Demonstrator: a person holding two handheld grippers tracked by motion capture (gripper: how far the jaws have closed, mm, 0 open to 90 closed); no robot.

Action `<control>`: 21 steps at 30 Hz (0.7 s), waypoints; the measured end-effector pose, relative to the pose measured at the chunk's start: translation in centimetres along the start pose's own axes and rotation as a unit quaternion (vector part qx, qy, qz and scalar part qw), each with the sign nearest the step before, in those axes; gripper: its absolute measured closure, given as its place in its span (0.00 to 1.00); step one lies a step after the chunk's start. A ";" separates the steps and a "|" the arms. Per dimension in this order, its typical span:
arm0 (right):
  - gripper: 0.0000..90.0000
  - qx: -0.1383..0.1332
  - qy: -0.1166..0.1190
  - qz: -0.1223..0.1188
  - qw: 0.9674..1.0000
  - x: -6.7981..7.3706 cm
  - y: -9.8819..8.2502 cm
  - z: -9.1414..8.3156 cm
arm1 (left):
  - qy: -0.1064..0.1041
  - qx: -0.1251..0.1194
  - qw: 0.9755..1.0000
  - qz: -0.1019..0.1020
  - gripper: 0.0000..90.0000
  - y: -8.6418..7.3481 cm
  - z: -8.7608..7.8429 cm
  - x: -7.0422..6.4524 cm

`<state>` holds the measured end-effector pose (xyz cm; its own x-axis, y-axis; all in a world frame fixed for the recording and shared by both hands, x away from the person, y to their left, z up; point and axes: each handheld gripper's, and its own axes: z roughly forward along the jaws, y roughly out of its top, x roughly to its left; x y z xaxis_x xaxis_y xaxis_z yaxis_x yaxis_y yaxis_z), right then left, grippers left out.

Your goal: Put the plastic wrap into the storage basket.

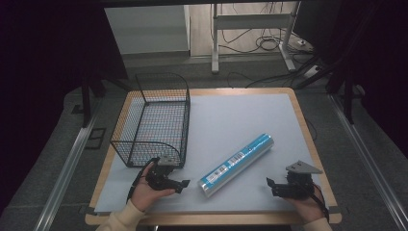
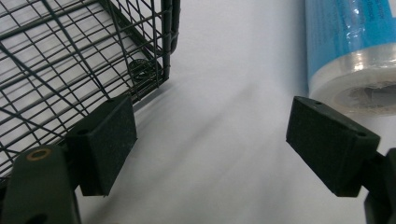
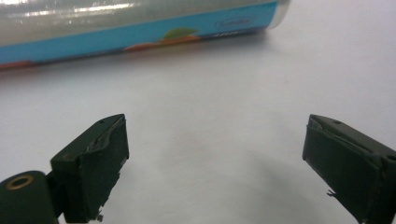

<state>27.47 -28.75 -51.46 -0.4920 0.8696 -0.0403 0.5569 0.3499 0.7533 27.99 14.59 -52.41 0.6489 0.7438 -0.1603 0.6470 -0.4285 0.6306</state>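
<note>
Roll [image 1: 236, 165] of blue-labelled film lies diagonally between my grippers, its near end just beside my left gripper [image 1: 182, 184]. Both left and right gripper [image 1: 271, 186] gape wide, holding nothing.

Left gripper view: roll [image 2: 348, 46] cut off at the 12 and 3 o'clock edges, label print too blurred to read; wire basket [image 2: 70, 60] runs out at 9 and 12 o'clock. Right gripper view: roll [image 3: 140, 23] cut at 12 and 9 o'clock. High view: barcode digits on roll [image 1: 236, 164] too small to read; both forearms cut off at 6 o'clock; surroundings past the worktop [image 1: 240, 115] lost in dark.
</note>
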 end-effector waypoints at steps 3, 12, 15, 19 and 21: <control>0.09 -0.008 0.005 -0.008 1.000 -0.2 0.3 -0.2 | 0.000 0.000 1.000 0.000 0.18 0.1 0.0 0.0; 0.09 -0.004 0.015 -0.031 0.999 0.4 0.5 0.0 | -0.001 -0.001 1.000 0.004 0.18 0.0 -0.2 -0.7; 0.09 -0.005 0.018 -0.034 0.999 0.5 0.6 -0.2 | 0.004 -0.003 1.000 0.007 0.18 -0.1 -0.3 -1.0; 0.10 -0.011 0.017 -0.038 0.999 0.6 0.6 -0.7 | 0.005 -0.008 1.000 0.009 0.18 0.1 -0.7 -1.6; 0.10 -0.011 0.017 -0.039 0.999 0.7 0.5 -0.9 | 0.004 -0.010 1.000 0.016 0.18 0.3 -0.7 -1.8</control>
<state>26.83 -28.30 -50.54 -0.5563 0.8274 -0.0769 0.5012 0.4079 0.7632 26.71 13.53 -51.42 0.6659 0.7338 -0.1346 0.6181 -0.4416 0.6503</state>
